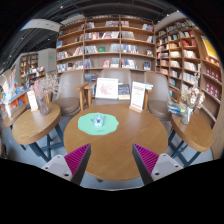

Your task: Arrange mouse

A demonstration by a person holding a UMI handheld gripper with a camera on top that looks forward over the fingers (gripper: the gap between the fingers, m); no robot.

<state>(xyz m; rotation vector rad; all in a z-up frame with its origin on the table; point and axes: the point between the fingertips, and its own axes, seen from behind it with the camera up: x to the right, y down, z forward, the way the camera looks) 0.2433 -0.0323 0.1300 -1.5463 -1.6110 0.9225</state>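
The tool (111,160) hovers with its pink-padded fingers spread wide, holding nothing. Well beyond them, a small pale computer mouse (98,122) rests on a round green mat (98,124) on the round wooden worktop (115,150). It is probably light, rigid and smooth-shelled; pinching its flanks should suit best.

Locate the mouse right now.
The mouse sits on the green mat at the round table's far side, well beyond the open tongs.

Gripper (110,160): fingers apart, nothing between them.
Mouse (98,122): on green mat (98,124), beyond fingers.
Table (115,150): round, wooden.
Far: bookshelves (105,45).
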